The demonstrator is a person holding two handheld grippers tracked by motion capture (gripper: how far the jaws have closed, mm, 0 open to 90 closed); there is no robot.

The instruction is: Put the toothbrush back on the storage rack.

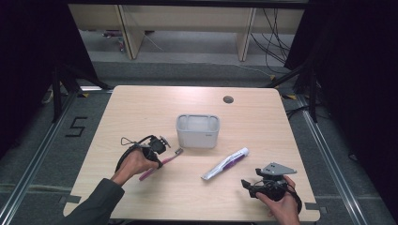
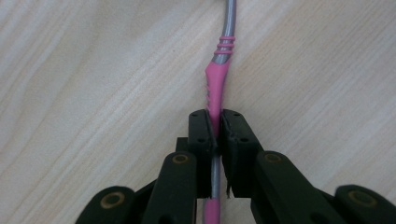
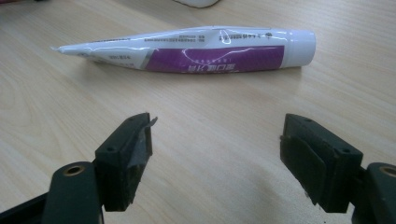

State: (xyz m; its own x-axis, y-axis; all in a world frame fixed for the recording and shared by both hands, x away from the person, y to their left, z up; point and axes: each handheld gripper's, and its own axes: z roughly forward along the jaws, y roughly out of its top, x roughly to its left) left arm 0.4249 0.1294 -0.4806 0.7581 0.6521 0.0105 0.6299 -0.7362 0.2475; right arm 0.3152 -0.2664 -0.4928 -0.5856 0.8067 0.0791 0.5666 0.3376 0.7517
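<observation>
Where the left gripper [image 2: 215,135] meets the bench [image 1: 141,108], its jaws are pressed tight on the pink handle of a toothbrush [image 2: 215,88], which runs straight ahead between them in the left gripper view. Beyond the jaws the pink grip carries a row of small ridges, then three pink rings, then a grey neck that leaves the top edge. From the high view the toothbrush [image 1: 162,164] lies aslant on the bench at front left, its head pointing toward a grey bin [image 1: 197,131], with the left hand [image 1: 133,164] wrapped round the left gripper [image 1: 157,145] over the handle.

The right gripper [image 3: 215,149] has its jaws spread wide, nothing between them, just above bare wood. Ahead of them a tube [image 3: 187,51] lies flat and crosswise, white with a purple band, its white cap to the right and its crimped end to the left. Small print runs along the white part and pale characters sit on the purple band, but none of it is clear enough to read. In the high view the tube [image 1: 225,164] sits right of centre, between the toothbrush and the right gripper [image 1: 251,185], which the right hand [image 1: 281,201] holds near the front right edge. A "5" [image 1: 77,126] is marked on the floor left of the bench.
</observation>
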